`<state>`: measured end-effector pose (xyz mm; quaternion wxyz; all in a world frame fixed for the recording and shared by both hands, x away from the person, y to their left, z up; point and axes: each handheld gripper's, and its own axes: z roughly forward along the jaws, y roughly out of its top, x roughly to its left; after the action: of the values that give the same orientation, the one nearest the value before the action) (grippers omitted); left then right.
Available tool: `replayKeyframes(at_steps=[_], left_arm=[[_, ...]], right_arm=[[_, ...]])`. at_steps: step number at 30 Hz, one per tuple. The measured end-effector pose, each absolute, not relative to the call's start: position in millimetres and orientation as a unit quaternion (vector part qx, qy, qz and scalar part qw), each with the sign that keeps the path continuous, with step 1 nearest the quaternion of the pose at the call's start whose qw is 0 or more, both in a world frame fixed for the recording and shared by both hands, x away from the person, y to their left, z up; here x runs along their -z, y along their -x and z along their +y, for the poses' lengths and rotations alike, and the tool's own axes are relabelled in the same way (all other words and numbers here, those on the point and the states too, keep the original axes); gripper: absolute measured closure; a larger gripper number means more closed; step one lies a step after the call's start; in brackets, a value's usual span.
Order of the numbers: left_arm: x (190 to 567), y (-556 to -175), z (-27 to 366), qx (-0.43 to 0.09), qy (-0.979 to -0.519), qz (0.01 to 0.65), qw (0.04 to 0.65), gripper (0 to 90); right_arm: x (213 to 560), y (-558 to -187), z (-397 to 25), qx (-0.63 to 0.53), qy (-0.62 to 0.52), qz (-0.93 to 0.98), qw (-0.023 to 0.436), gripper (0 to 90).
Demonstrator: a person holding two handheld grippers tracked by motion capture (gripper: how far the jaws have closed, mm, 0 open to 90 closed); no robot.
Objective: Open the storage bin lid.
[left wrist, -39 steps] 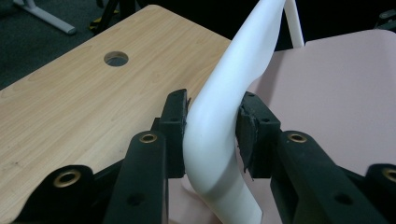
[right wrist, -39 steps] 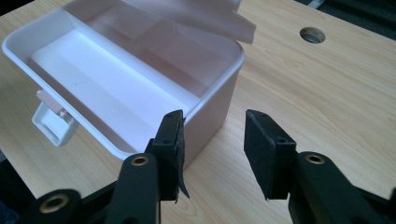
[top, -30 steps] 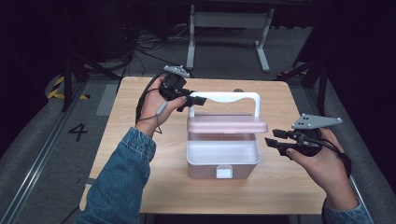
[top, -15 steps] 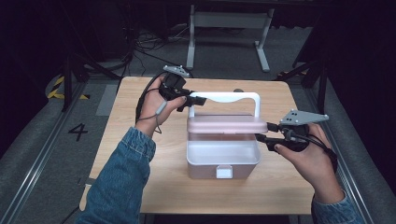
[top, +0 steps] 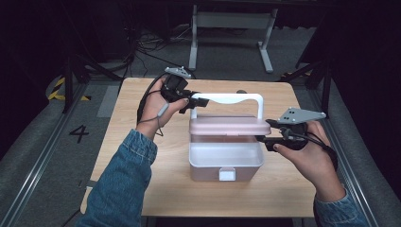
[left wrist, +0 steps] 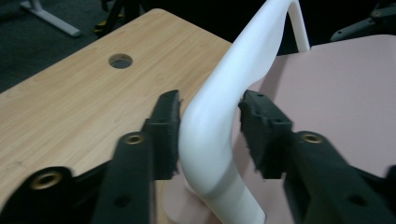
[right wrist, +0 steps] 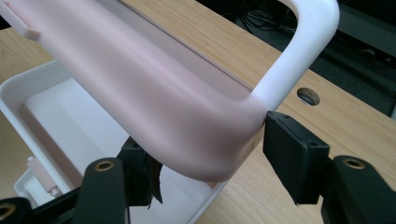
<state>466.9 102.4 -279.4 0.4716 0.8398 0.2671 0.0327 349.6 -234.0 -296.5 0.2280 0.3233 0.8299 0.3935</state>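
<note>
Lid [top: 229, 126] of the white box [top: 226, 158] runs nine to three mid-worktop; right tool [top: 265, 131] straddles its three o'clock end, jaws apart, while left tool [top: 201, 102] brackets the handle [top: 231, 98], not clamped.

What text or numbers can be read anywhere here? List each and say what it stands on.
"4": a dark numeral on the grey floor left of the table.
No writing shows on the pink lid, the white handle, the white box or either gripper.
</note>
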Motion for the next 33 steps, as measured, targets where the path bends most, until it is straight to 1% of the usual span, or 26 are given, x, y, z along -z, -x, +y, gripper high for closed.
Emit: replayKeyframes(at_steps=[2,4,10,11,12,15,17,28,33], left_arm=[[278,-465,105,-0.041,-0.833,0.272,0.481,49.1],[277,-464,108,-0.045,-0.831,0.275,0.481,44.0],[274,-458,121,-0.07,-0.82,0.285,0.492,36.9],[272,-455,127,-0.09,-0.817,0.291,0.489,34.9],[270,-453,132,-0.1,-0.816,0.293,0.487,35.0],[269,-451,139,-0.103,-0.813,0.296,0.49,35.3],[269,-446,150,-0.112,-0.816,0.303,0.479,35.6],[283,-431,183,-0.118,-0.818,0.329,0.456,36.8],[285,-425,193,-0.133,-0.822,0.335,0.441,37.1]], right_arm=[[296,-350,-234,-0.391,-0.319,0.832,0.23,40.7],[296,-350,-234,-0.391,-0.317,0.833,0.231,40.9],[292,-352,-233,-0.394,-0.317,0.83,0.234,42.1],[291,-352,-233,-0.394,-0.317,0.83,0.235,42.5],[290,-352,-233,-0.395,-0.317,0.829,0.237,42.7],[288,-353,-233,-0.394,-0.317,0.83,0.236,42.8],[285,-356,-232,-0.394,-0.316,0.83,0.237,43.7],[274,-369,-231,-0.401,-0.32,0.825,0.237,46.8],[269,-377,-230,-0.4,-0.322,0.825,0.237,47.7]])
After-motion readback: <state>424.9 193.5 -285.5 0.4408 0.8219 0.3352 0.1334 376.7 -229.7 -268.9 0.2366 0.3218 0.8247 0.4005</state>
